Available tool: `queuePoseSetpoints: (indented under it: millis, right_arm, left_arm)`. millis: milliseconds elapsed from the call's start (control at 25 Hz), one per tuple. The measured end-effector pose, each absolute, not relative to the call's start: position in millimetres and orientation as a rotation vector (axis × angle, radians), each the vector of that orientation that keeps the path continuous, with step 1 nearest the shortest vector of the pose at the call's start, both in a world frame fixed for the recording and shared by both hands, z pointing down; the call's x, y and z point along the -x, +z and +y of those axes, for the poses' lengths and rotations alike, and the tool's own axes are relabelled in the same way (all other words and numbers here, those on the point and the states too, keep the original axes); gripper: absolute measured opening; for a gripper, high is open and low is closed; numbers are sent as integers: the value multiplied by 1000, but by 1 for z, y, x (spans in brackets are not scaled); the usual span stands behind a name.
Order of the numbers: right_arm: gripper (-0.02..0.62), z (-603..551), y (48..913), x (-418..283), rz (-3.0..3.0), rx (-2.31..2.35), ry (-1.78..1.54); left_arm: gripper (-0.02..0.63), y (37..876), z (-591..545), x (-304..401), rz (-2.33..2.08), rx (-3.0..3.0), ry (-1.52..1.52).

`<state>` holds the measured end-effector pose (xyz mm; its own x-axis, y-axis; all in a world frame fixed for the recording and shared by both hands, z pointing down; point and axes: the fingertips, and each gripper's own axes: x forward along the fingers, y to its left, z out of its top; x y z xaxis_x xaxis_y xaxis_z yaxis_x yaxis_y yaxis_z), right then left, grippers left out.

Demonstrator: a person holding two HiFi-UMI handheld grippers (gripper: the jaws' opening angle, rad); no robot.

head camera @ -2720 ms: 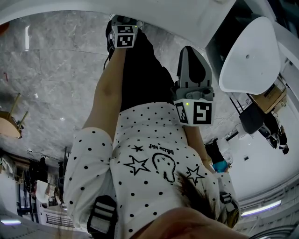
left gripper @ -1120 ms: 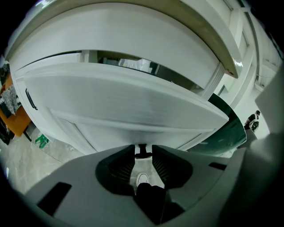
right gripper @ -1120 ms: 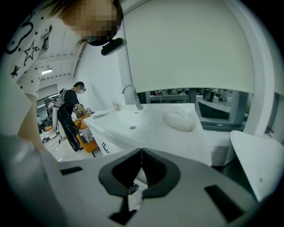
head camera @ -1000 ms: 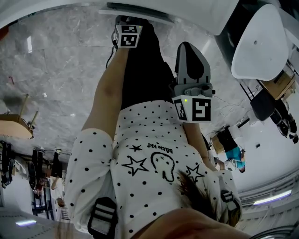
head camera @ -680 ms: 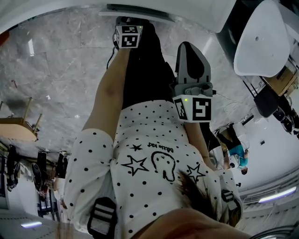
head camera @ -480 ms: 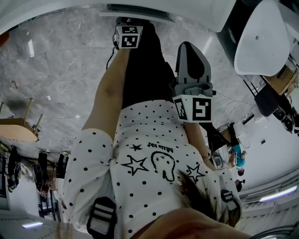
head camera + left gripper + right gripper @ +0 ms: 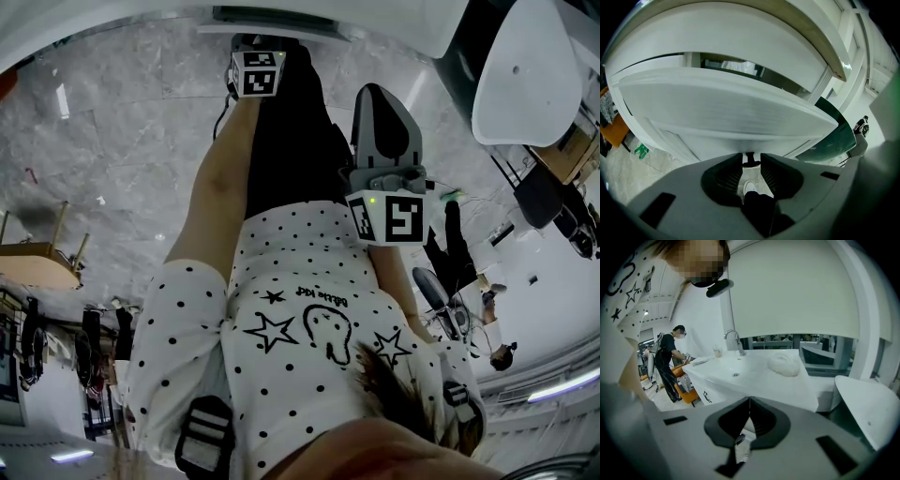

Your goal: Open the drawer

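Under the white drawer, grey marble floor spreads across the room.

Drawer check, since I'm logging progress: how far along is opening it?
Done: the left gripper is closed on the knob, and a dark gap above the drawer front shows it partly pulled out. In hand: the pull on that knob. Remaining: probably drawing it out further, then releasing. The right gripper is shut, empty and idle.

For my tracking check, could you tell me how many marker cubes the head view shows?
2: one marker cube top centre, the other below right; none apparently hidden.
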<state>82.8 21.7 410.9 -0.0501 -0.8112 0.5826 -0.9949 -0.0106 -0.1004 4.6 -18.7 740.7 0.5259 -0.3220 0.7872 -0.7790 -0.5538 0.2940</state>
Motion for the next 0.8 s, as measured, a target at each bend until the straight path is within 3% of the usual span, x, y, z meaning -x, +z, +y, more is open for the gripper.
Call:
queuePoseSetpoints:
  millis: [800]
  right_arm:
    - [14,27,413,-82,-1910,-1880,713]
  left_arm:
    - [121,742,-12,-6,-878,-2127,907]
